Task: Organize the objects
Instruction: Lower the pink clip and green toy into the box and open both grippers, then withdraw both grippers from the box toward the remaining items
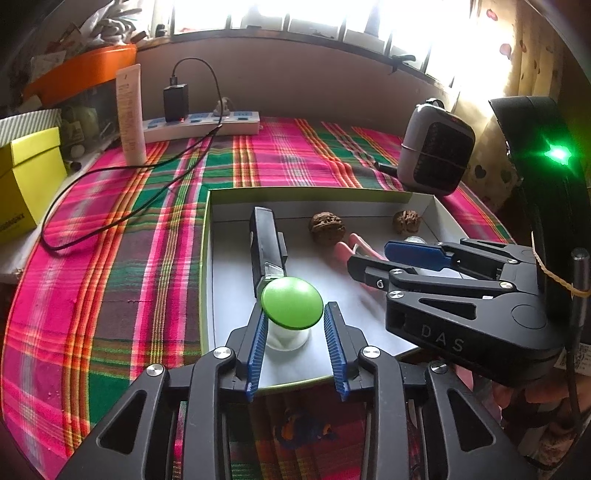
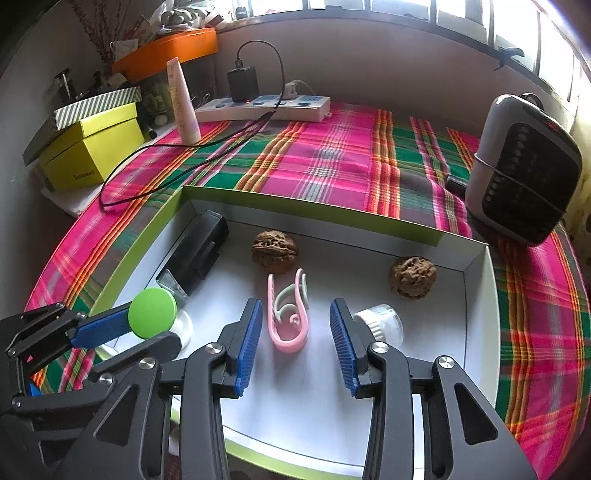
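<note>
The left gripper (image 1: 295,328) is open, with the green-lid jar (image 1: 291,303) standing loose between its pads, most likely just set down in the box (image 2: 207,194). The right gripper (image 2: 295,338) is open too, and the pink clip (image 2: 290,317) lies flat between its pads. A black case (image 2: 201,254) sits at ten o'clock, two walnuts (image 2: 275,251) at twelve and one. The box rests on a bright checked cloth (image 2: 332,155) under a sunny window (image 1: 295,13).

In the right wrist view, bare tray (image 2: 476,332) floor lies open at lower centre under my tool. The pink clip (image 2: 286,325), small jar (image 2: 384,323) and two walnuts (image 2: 275,251) crowd the way ahead; the green-capped bottle (image 2: 153,314) blocks the left.
</note>
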Demonstrator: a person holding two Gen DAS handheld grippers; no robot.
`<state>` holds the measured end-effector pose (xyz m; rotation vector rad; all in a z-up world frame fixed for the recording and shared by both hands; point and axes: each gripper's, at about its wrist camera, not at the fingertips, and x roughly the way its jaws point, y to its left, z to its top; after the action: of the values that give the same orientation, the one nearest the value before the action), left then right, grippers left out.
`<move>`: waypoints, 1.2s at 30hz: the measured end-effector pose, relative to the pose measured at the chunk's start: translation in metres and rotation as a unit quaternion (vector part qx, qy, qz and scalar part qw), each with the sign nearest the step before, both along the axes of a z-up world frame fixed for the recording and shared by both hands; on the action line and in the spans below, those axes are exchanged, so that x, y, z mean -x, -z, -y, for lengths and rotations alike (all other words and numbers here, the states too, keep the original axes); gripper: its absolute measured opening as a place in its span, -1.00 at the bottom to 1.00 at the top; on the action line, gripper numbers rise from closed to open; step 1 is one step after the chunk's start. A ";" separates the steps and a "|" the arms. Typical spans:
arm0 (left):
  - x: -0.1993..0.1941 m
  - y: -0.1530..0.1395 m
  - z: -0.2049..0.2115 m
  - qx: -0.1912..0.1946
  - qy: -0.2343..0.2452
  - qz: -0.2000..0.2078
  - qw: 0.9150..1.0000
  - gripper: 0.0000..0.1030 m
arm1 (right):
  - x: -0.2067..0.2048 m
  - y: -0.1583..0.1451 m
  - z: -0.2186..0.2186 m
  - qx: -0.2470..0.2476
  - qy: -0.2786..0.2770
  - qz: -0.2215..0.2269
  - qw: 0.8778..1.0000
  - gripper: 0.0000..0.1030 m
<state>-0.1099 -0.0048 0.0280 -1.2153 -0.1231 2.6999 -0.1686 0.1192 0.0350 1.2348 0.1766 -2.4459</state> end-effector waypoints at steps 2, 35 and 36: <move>-0.001 -0.001 0.001 0.002 -0.002 0.000 1.000 -0.40 | -0.002 -0.001 -0.001 0.001 0.002 -0.001 1.000 -0.23; -0.047 -0.019 0.008 -0.008 -0.005 -0.024 1.000 -0.24 | -0.073 -0.032 -0.034 0.016 0.048 -0.048 0.998 -0.23; -0.049 -0.019 0.009 -0.011 -0.005 -0.023 1.000 -0.24 | -0.078 -0.033 -0.037 0.020 0.050 -0.052 0.997 -0.23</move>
<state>-0.0611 -0.0135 0.0468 -1.1496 -0.1522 2.7262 -0.0906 0.1562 0.0679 1.1250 0.0961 -2.5877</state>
